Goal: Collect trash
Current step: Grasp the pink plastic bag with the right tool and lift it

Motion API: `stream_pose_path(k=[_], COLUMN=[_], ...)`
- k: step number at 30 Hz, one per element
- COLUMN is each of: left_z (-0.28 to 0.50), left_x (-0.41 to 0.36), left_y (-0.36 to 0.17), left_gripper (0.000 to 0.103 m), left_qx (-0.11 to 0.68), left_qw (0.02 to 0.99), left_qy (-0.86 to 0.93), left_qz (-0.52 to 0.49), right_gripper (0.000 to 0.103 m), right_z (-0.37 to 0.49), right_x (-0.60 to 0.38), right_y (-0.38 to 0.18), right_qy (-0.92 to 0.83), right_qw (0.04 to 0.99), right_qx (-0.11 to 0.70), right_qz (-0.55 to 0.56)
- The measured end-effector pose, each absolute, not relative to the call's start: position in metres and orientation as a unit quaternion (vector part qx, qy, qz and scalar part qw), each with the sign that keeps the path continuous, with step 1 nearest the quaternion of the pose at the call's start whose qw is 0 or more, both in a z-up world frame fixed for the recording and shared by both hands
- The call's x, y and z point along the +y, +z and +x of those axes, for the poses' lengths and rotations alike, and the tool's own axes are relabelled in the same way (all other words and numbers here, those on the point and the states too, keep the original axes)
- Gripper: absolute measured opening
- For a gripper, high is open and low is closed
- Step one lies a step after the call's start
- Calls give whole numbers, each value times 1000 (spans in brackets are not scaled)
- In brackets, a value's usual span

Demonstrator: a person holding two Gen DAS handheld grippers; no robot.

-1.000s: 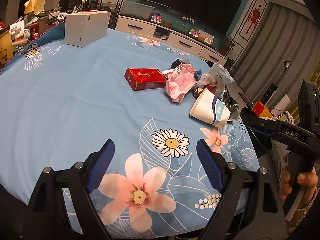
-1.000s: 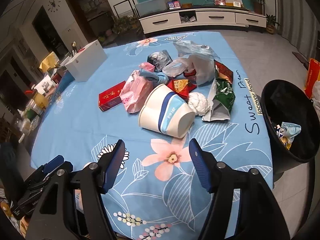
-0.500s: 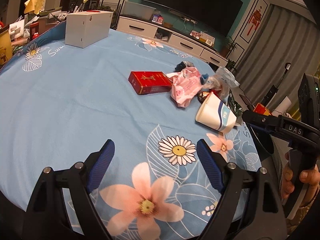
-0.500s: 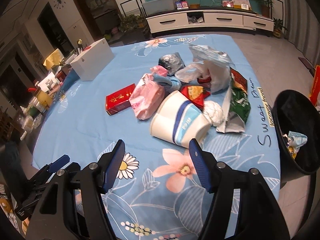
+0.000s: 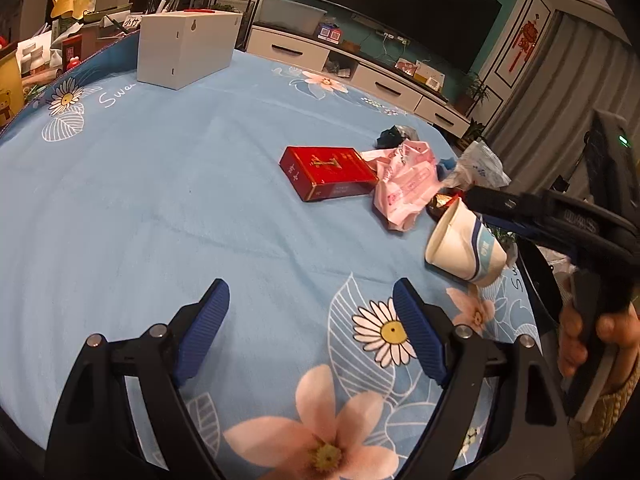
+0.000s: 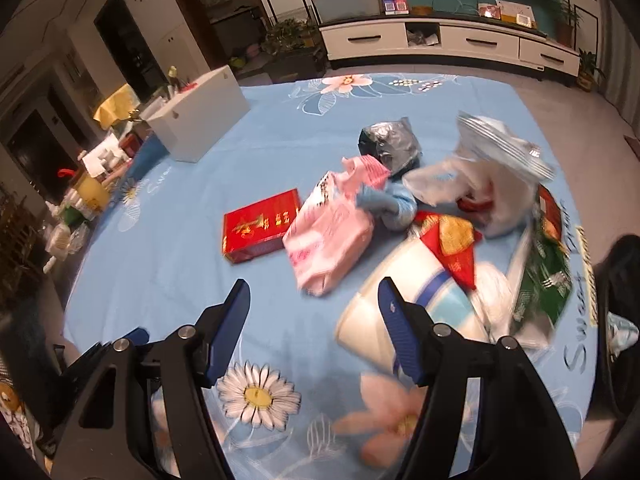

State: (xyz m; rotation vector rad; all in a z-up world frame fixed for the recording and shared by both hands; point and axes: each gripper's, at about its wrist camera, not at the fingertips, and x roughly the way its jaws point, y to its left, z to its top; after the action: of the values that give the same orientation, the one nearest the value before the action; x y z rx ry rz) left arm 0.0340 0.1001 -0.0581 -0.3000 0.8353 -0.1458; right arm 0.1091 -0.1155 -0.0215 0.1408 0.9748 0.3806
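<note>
The trash lies in a loose heap on the far right part of the desk (image 5: 160, 200), which is covered with a blue flowered cloth. Nearest the grippers is a white paper cup (image 6: 416, 300) with a blue band, lying on its side with its open mouth toward the cameras. Beside it sit a crumpled pink wrapper (image 6: 328, 236) and a flat red box (image 6: 260, 228), the wrapper touching the box's end. Behind them are a black crumpled bag (image 6: 388, 144), a clear plastic bag (image 6: 492, 176), a red and yellow wrapper (image 6: 452, 248) resting against the cup, a white crumpled ball (image 6: 496, 296) and a green packet (image 6: 544, 276).

The left gripper (image 5: 308, 320) hangs over bare cloth with its jaws wide apart and nothing between them. The right gripper (image 6: 316, 316) also stands open and empty; its right finger overlaps the cup in the picture, but contact cannot be told.

Only the left wrist view shows the hand (image 5: 592, 336) holding the right gripper's handle. Only the right wrist view shows the heap's far side and, at the right edge, a black bin (image 6: 624, 280) beside the desk, with a pale scrap (image 6: 624, 332) inside. A closed white box (image 5: 184, 52) stands at the desk's far left.
</note>
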Motion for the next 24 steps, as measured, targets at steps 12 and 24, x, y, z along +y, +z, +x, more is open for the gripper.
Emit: stream_pose_path(k=[12, 24], left_z=[59, 63], left_x=[96, 90], left_y=[-55, -58], left_gripper=[84, 84], left_qx=[391, 391], left_qw=[907, 906], left_qy=[-68, -81], left_qz=[-143, -142], right_gripper=[66, 12], right_z=[164, 173], right_x=[-92, -100], right_y=[-56, -63], right_qy=[165, 166], right_qw=[844, 840], right_qx=[508, 511], right_qz=[53, 73])
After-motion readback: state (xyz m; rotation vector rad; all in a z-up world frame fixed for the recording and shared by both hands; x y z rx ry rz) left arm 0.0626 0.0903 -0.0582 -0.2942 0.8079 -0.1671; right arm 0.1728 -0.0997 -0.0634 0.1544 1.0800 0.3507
